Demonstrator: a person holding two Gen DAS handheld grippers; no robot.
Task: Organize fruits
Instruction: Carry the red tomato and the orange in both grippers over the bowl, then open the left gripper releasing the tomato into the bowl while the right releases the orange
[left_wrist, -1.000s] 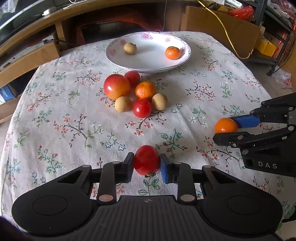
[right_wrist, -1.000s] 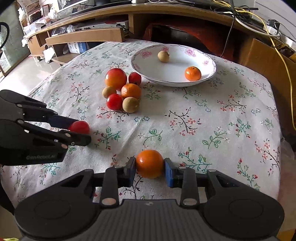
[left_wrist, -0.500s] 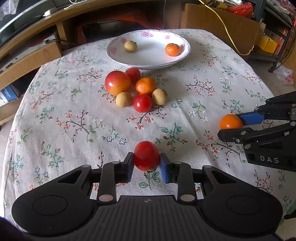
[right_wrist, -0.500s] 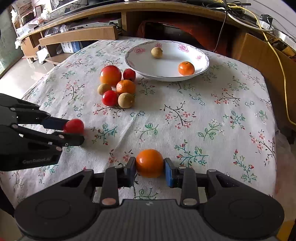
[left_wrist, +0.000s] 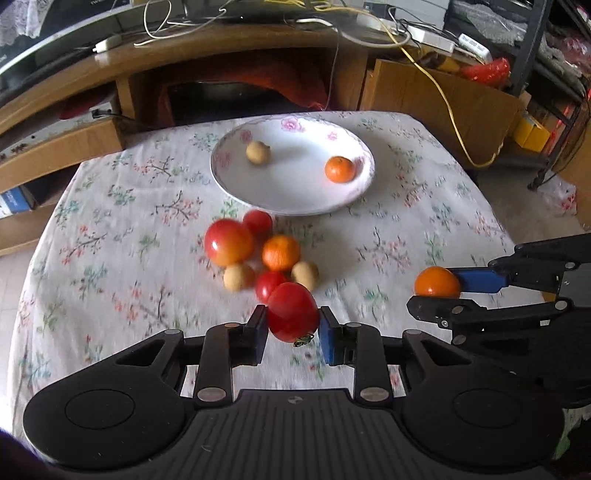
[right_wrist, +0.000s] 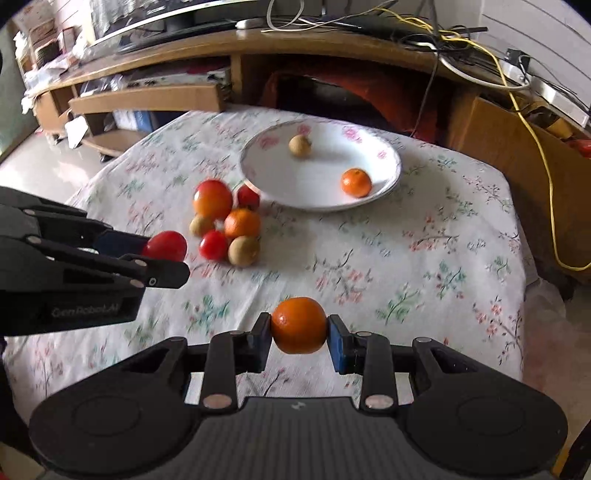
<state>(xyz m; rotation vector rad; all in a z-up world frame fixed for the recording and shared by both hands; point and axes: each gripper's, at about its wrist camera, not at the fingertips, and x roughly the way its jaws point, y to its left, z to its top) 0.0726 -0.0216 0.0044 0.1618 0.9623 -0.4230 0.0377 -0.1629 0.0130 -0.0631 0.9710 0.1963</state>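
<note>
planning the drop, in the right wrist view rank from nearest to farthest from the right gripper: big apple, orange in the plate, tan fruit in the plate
From the right gripper, which holds an orange:
1. Big apple, ahead and left, on the tablecloth beside the plate.
2. Orange in the plate, ahead and slightly right, near the front rim.
3. Tan fruit in the plate, straight ahead, toward the back.

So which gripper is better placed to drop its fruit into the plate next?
Probably the right gripper: only bare cloth lies between its orange and the plate. The left gripper, holding the tomato, faces the fruit cluster.
</note>
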